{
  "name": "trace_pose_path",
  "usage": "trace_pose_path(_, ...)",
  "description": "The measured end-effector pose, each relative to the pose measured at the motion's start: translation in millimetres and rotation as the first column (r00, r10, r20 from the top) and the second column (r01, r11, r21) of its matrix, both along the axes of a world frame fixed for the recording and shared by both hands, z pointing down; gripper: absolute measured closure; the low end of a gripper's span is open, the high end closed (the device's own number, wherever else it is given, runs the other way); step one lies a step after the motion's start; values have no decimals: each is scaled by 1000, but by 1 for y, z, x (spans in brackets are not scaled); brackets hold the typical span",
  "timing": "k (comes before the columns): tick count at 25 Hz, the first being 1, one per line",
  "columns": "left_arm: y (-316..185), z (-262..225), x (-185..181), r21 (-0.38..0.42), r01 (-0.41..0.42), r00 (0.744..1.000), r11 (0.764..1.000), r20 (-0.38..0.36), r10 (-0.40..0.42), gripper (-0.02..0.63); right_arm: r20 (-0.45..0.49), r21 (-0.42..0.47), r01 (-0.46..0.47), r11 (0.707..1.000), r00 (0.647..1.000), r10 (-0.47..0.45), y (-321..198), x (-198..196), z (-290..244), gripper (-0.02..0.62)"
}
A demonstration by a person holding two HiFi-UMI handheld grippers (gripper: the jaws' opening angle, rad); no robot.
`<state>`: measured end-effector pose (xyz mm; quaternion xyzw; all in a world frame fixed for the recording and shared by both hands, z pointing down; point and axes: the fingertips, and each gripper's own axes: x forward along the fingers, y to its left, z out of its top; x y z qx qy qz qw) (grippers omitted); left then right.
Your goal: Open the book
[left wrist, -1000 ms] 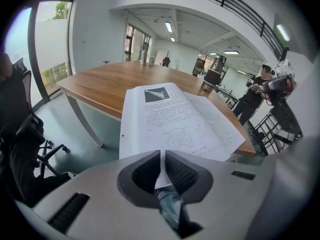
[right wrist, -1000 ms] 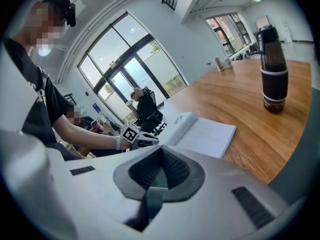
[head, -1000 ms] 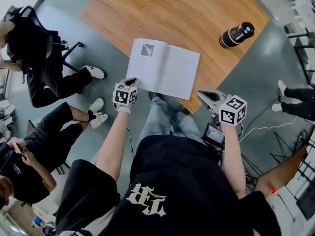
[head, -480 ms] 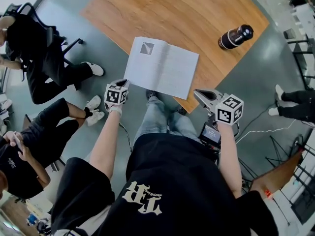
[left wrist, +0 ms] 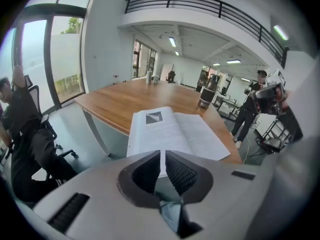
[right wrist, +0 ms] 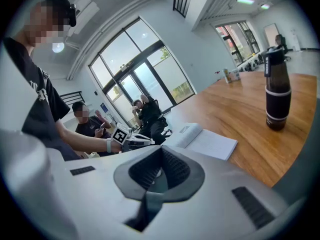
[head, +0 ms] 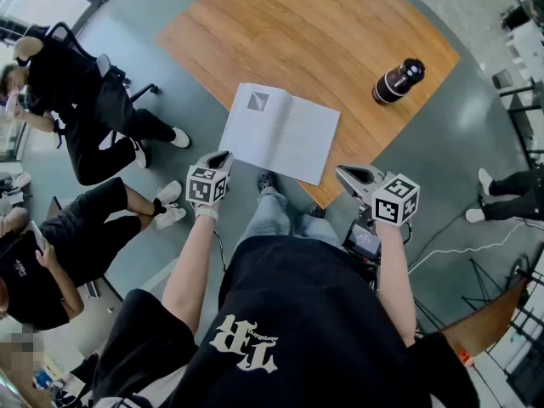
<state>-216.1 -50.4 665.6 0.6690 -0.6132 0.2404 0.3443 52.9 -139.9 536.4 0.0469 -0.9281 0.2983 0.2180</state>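
Looking down, you have the book [head: 280, 132] lying open and flat on the near corner of the wooden table [head: 323, 32], two pale pages up, so by the look of it the opening is done. Its spine runs away from you, and the spread stretches across you, slightly skewed. The left page hangs out past the table's edge. Your left gripper [head: 223, 157] is the nearer one: it sits just beside that overhanging near-left corner, apart from it, with the book ahead and a little to its right. Its jaws are all but together, only a thin slit between the pads and nothing in them. Your right gripper [head: 347, 173] is off the table's near corner, further from the book, with its jaws closed on nothing. A dark bottle [head: 398, 82] stands well apart on the far right. The book's near edge is hidden behind the left gripper's body in its own view, the print is too small to read, and the thickness of each half is hard to judge
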Motion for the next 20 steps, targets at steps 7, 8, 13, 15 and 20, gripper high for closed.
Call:
trace_pose_path(7,-10,-87,76,186,-22,999,982,-31,28,571,54,10,-6,1000,999,6,0,42,-9,609)
trace_pose_path(8,-9,-99,90,211,-29,999,977,-35,37,571,57,13,-10,1000,998,9,1,50,-9,609)
trace_pose_path(13,5,-144,140,291,-57,997,955,-42,72,571,60,33,-36,999,998,34,9,85,-5,609)
trace_pose_path(15,11,-156,152,306,-61,996,950,-45,78,571,48,45,-31,999,998,28,14,95,-2,609)
trace_pose_path(20,18,-174,175,332,-103,991,938,-43,125,571,29,55,-32,998,999,31,32,112,3,609)
